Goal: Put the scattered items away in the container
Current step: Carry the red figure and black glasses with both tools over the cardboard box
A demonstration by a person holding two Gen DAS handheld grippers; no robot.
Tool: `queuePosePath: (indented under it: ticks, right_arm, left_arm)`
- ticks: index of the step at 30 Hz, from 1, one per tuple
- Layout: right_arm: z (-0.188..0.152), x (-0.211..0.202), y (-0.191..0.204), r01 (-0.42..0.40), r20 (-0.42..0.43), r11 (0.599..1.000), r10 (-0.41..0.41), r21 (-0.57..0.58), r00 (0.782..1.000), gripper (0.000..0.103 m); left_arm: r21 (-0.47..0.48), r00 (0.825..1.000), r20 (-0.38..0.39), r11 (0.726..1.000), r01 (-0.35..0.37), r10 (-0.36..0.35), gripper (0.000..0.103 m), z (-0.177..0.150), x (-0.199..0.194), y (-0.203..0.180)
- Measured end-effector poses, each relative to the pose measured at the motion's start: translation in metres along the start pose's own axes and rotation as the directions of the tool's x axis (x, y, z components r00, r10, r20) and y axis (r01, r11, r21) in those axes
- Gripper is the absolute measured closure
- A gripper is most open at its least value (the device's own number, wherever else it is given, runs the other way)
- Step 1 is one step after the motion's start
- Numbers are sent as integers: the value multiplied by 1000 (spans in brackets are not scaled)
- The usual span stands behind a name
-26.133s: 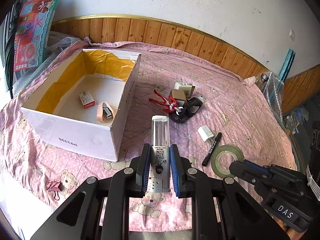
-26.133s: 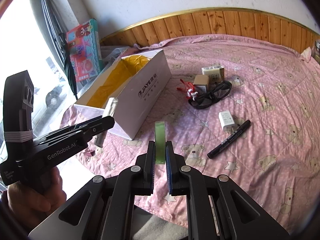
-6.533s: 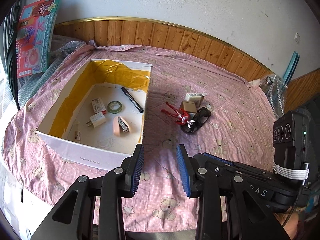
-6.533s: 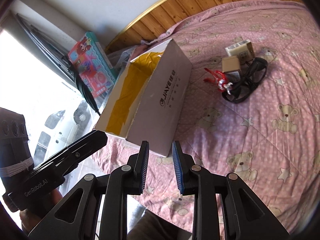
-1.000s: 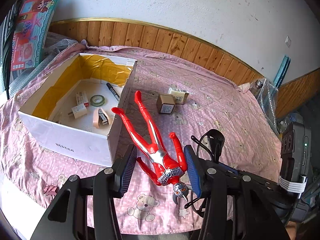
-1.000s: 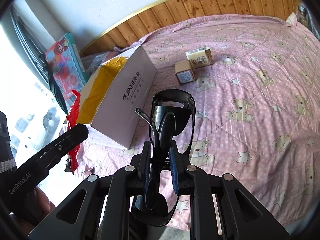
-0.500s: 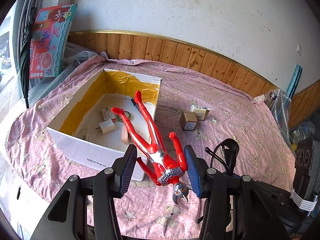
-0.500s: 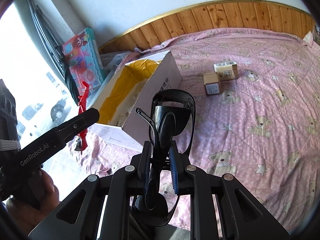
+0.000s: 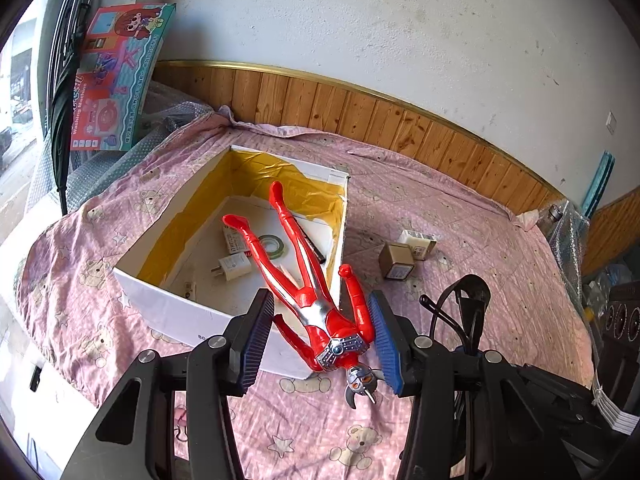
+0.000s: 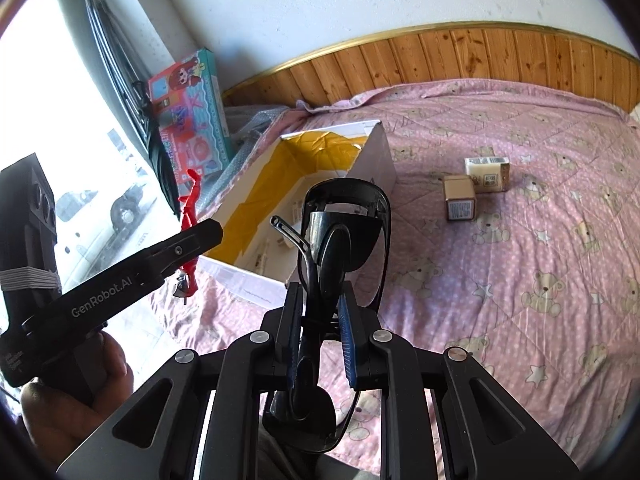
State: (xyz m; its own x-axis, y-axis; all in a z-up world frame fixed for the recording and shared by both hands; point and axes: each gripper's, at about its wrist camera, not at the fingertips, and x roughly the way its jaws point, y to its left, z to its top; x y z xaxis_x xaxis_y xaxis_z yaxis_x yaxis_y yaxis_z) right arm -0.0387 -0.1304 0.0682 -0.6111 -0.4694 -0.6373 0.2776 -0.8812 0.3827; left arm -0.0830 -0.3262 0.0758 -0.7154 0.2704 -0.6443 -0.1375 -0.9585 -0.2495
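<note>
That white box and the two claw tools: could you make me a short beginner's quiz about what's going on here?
1. True or false: the left gripper holds the red and silver action figure above the cardboard box.
2. What is clamped in the right gripper? A) a marker B) dark sunglasses C) a roll of tape
3. How many small cartons lie on the pink bedsheet outside the box?

Key
1. True. The figure's legs reach over the open box.
2. B, the dark sunglasses.
3. Two: a brown carton and a white carton, side by side.
</note>
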Motion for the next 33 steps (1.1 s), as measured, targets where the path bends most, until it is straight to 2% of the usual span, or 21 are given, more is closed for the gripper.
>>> queuePosePath:
  ticks: [8, 19, 33]
  right_arm:
    - [23, 3, 13, -25, 22, 999, 26, -31, 999, 85]
    - [50, 20, 24, -64, 8, 996, 65, -59, 998, 85]
    - [107, 68, 34, -92, -30, 990, 89, -109, 996, 85]
  left_arm:
    - [-40, 1000, -3, 999, -14, 14, 53, 9, 3, 22]
    - [-30, 1000, 18, 999, -19, 19, 53, 34, 4, 28]
    - [-31, 999, -15, 999, -31, 31, 53, 86, 52, 46]
